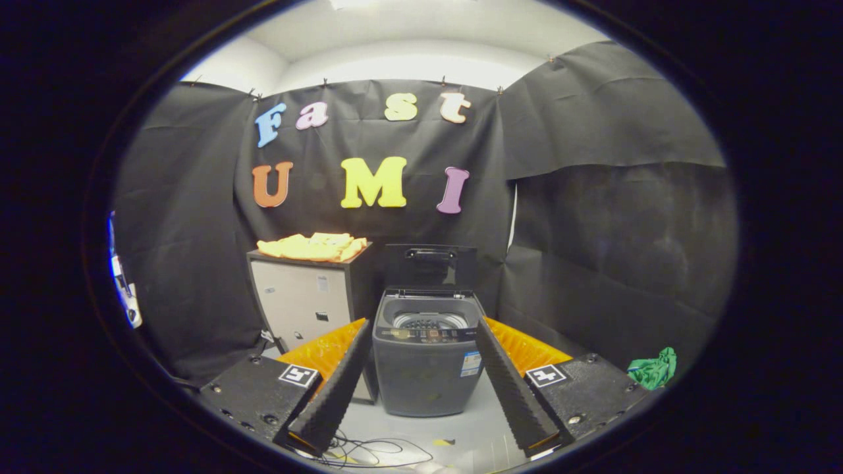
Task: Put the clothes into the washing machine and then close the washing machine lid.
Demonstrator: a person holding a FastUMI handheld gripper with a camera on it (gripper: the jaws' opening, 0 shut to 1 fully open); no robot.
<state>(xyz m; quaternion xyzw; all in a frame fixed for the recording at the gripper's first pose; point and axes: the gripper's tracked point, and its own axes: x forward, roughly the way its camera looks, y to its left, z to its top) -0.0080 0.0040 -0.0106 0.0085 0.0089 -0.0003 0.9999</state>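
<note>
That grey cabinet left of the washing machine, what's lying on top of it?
On the grey cabinet lies a flat heap of yellow-orange cloth. Anything beneath the heap is covered. The gripper is open, its fingers framing the dark grey washing machine beyond.

Matt plastic washing machine (427, 368), cloth clothes (311, 247)

Gripper (421, 378) — ribbed fingers, square tags

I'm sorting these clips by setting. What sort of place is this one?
Likely a staged recording booth, not a real laundry room: black cloth walls pinned up all round, a small top-loading washing machine with lid raised beyond the open gripper, and yellow clothes on a cabinet.
</note>
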